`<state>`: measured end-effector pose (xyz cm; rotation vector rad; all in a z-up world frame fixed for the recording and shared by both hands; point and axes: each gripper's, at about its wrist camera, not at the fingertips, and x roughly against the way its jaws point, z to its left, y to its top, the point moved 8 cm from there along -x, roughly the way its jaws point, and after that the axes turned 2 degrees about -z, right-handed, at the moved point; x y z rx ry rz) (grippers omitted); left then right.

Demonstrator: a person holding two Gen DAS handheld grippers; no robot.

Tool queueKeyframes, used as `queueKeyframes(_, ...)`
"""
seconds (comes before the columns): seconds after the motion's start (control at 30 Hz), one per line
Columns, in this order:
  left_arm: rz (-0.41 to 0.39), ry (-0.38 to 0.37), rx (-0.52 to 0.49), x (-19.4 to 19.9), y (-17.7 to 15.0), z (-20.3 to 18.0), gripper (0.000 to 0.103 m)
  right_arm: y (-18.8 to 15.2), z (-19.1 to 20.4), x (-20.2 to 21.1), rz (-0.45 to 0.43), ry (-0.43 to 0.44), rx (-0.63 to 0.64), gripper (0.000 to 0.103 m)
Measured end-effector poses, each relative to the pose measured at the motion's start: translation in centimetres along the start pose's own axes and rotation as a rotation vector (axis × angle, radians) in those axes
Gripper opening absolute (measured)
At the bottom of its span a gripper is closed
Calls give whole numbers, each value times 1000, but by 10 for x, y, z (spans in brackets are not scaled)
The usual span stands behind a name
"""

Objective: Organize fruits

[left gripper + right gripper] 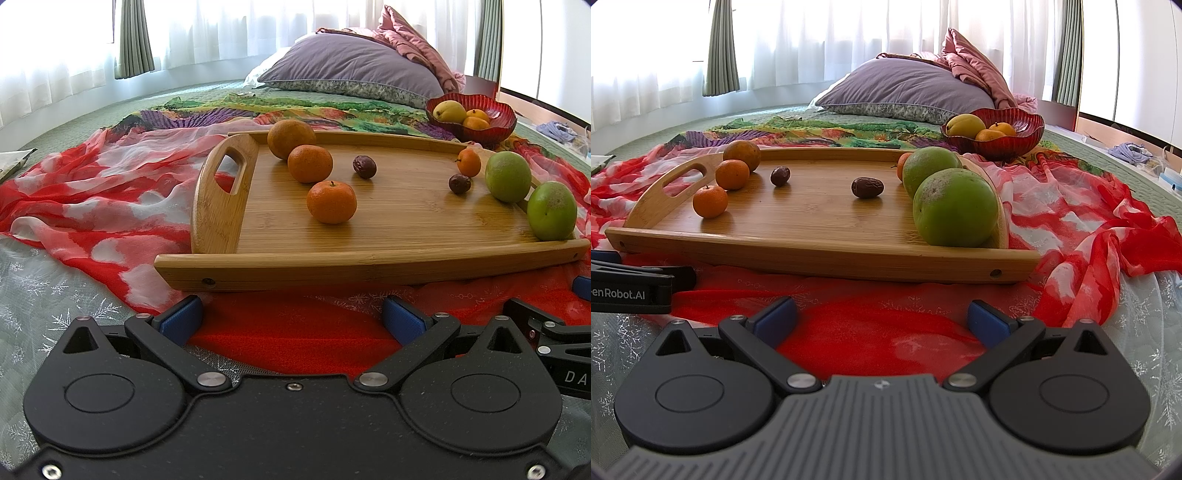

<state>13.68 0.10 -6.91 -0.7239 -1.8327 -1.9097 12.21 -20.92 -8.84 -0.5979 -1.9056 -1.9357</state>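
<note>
Left gripper and right gripper: fingers spread wide, empty, over red scarf on the bed. Ahead: bamboo tray bearing mandarins, dates, green fruits; beyond, red bowl, curtained window.

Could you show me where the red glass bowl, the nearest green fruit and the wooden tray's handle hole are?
red glass bowl [1027, 138]: right wrist view, outer wall.
nearest green fruit [955, 208]: right wrist view, middle of its skin.
tray handle [221, 192]: left wrist view, wood beside the hole.

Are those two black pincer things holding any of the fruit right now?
No. The left tool and the right tool both stand open and empty above the red cloth, short of the wooden tray.
</note>
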Motion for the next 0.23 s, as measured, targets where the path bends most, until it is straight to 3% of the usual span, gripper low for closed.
queueKeyframes(0.23,-2,1,-1,0,2,1,103,1,0,0,-1,1,-2,103)
